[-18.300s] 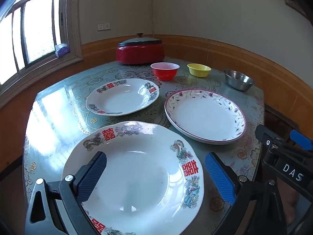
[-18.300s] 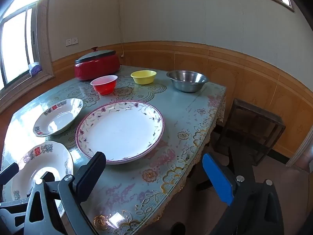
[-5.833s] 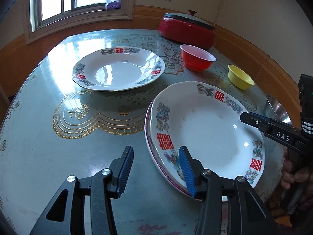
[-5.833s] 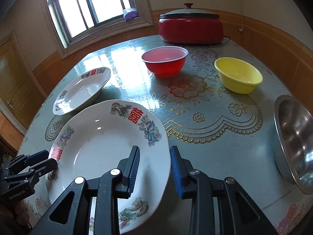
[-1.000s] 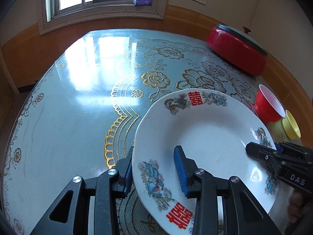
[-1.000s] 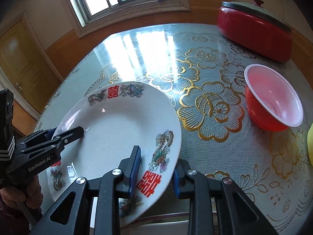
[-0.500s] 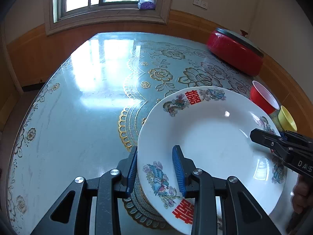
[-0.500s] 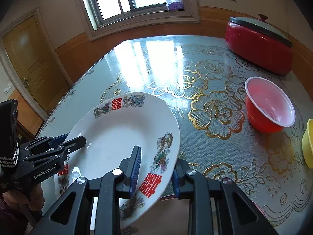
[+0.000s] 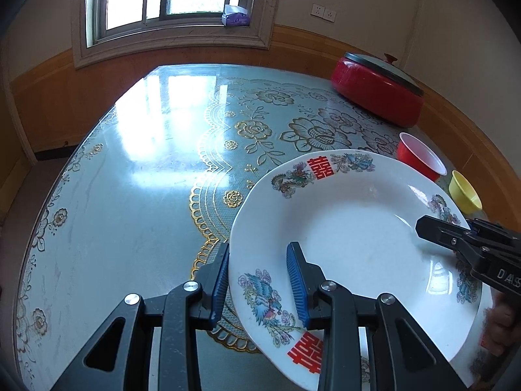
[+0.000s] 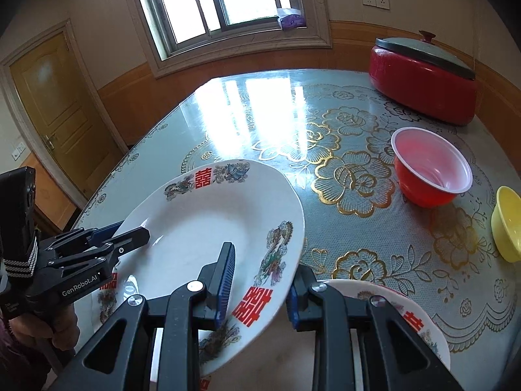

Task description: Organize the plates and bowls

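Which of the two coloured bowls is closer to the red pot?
The red bowl. It sits between the red pot and the yellow bowl, which lies farther out at the right edge of the right wrist view.

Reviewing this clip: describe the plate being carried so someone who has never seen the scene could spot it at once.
Start at the glossy floral table under the window. Above its near edge, both sets of tongs, left and right, clamp opposite rims of one white plate. It is the only dish held in the air, rimmed with red double-happiness characters and dragon and phoenix motifs, unlike the plain red bowl and yellow bowl beyond it.
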A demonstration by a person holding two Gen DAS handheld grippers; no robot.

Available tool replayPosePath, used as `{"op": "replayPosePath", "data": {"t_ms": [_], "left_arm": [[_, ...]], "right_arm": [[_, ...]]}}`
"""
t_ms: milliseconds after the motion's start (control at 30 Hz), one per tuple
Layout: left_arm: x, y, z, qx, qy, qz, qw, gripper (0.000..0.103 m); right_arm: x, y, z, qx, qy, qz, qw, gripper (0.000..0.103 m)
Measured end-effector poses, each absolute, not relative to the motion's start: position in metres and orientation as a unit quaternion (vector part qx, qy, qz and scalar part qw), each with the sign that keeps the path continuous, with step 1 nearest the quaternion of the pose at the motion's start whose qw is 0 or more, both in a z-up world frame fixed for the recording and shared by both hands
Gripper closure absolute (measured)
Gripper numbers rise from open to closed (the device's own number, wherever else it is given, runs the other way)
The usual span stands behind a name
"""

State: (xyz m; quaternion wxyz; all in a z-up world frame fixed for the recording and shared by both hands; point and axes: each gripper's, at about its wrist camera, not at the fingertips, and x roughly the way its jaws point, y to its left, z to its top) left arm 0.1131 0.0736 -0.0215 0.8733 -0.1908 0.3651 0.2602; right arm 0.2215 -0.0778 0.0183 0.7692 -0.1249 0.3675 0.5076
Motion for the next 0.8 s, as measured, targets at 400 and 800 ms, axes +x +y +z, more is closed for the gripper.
{"op": "replayPosePath", "data": {"t_ms": [400,800], "left_arm": [[0.12,0.033,-0.011,-0.169,0.362,0.228,0.888,0.071],[0.126,-0.002,0.003,-0.144,0.348,0.198,0.905,0.072]], "right_arm": [[0.223,-0.12,0.015,-0.095,0.378,0.496,0.776,0.076],[0.225,-0.161,0.015,-0.074,0.383,0.471,0.791,0.077]]}}
